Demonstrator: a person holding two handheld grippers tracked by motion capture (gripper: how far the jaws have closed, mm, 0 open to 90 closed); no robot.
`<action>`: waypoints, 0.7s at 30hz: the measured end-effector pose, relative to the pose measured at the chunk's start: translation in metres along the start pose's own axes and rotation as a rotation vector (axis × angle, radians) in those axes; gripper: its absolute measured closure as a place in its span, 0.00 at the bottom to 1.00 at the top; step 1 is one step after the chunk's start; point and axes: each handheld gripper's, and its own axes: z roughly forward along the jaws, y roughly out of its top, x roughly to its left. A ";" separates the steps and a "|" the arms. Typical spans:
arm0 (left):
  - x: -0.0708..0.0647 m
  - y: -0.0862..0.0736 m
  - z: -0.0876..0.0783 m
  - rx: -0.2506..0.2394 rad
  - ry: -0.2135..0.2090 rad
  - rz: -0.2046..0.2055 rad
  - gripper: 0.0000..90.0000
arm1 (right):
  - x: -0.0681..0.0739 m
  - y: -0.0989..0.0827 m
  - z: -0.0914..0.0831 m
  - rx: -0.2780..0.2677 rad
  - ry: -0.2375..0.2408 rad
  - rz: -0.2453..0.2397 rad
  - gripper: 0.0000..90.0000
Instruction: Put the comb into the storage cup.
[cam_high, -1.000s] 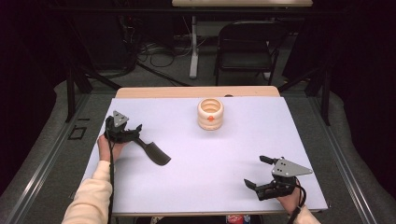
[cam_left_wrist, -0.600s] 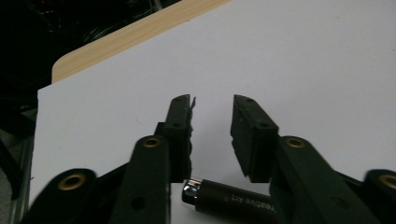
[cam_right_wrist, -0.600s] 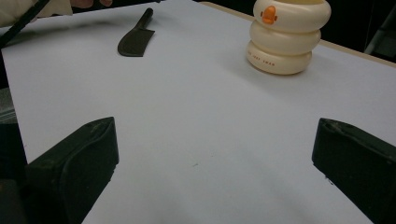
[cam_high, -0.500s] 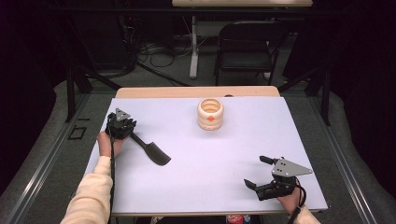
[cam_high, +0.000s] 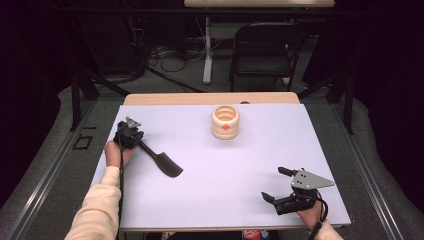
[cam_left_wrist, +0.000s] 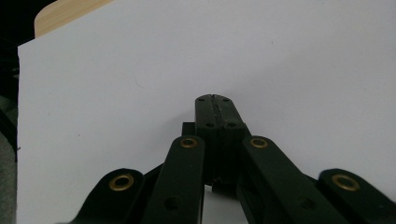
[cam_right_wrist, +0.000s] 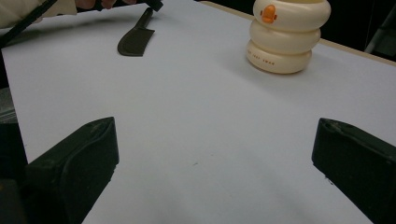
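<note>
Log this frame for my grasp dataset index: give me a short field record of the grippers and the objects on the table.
left gripper: shut on the handle of the black spatula, whose blade lies on the table
right gripper: open, holding nothing, near right corner
cream holder: ribbed, upright, orange mark, far centre, untouched
table: white top

Black spatula; cream holder, orange mark; white table, wood far edge; black tongs, cream sleeve.
</note>
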 end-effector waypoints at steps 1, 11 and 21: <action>0.000 0.000 0.000 0.000 0.000 0.000 1.00 | 0.000 0.000 0.000 0.001 -0.001 0.001 0.00; 0.000 -0.003 0.000 0.042 0.000 0.009 1.00 | 0.000 0.000 -0.001 0.002 -0.003 0.004 0.00; -0.003 -0.007 -0.005 0.070 -0.003 0.030 1.00 | 0.000 0.000 -0.001 0.002 -0.005 0.005 0.00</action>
